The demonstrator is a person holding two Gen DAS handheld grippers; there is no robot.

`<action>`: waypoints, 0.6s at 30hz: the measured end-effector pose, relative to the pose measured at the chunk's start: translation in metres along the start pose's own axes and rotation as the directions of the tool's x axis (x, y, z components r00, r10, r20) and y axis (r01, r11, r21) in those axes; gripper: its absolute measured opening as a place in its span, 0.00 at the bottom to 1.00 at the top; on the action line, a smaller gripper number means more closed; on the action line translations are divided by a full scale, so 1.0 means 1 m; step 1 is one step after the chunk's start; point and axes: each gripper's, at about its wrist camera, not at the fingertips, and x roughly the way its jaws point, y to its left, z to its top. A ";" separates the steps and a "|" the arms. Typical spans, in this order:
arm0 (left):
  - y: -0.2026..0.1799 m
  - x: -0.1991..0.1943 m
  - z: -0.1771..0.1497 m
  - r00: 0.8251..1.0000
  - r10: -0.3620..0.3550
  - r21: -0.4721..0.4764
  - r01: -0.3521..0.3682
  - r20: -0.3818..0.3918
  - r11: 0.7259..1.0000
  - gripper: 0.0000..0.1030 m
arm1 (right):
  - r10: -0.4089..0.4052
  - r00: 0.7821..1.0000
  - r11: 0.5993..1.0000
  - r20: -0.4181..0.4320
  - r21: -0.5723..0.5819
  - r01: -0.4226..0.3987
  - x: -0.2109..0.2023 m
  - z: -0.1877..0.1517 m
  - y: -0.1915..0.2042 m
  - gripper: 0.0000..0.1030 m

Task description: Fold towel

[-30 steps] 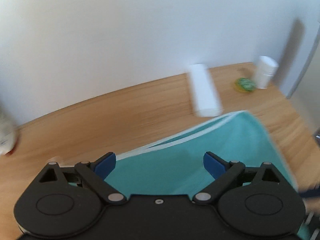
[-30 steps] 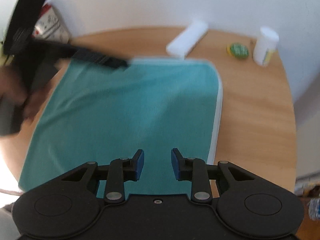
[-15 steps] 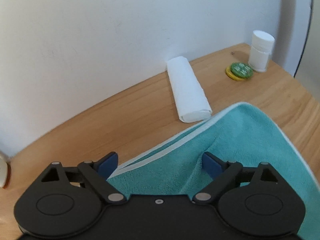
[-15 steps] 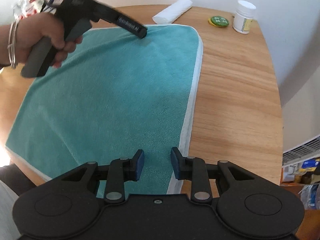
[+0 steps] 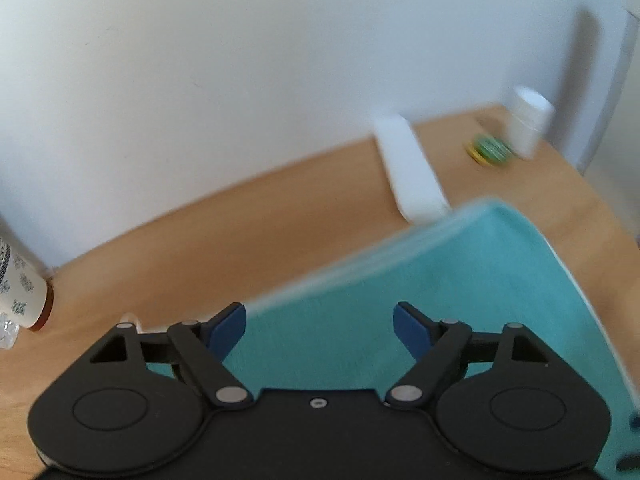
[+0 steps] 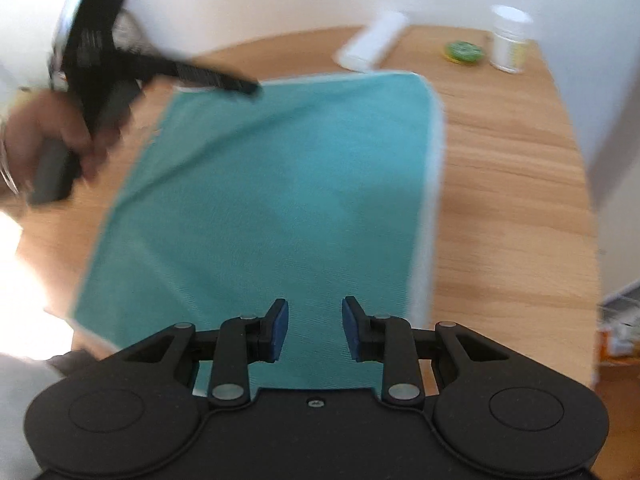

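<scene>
Nearest in the right wrist view, the right gripper hangs over the near end of the teal towel with its blue pads apart and nothing between them. The towel lies spread on the round wooden table, its white-bordered right edge running away from the camera and its far edge near the wall. To the left, a hand wraps around the grip of the left gripper, which is tilted so that its long black fingers reach down and rightward to the towel's far left corner; white lettering runs along its body but is too blurred to read. In the left wrist view that gripper's jaws stand wide, with the towel's far edge blurred just ahead of them and no cloth caught between the pads. Beyond the towel lies a rolled white cloth, then a green and yellow lid and a white jar whose label cannot be read. At the far left of the left wrist view stands a white patterned container, its print unreadable.
</scene>
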 end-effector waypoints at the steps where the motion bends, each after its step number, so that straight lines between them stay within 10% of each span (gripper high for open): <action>1: -0.005 -0.007 -0.010 1.000 -0.014 0.015 0.014 -0.016 1.000 0.80 | 0.000 1.000 1.000 0.002 -0.009 0.000 0.003 0.001 0.005 0.33; 8: -0.018 -0.051 -0.078 0.963 -0.212 0.025 0.219 -0.165 0.975 0.80 | -0.082 0.994 0.991 -0.072 -0.112 0.073 0.030 -0.005 0.014 0.33; 18: -0.028 -0.070 -0.144 0.939 -0.178 0.090 0.213 -0.295 0.973 0.88 | -0.197 0.977 0.943 -0.079 -0.288 0.167 0.017 -0.039 0.019 0.33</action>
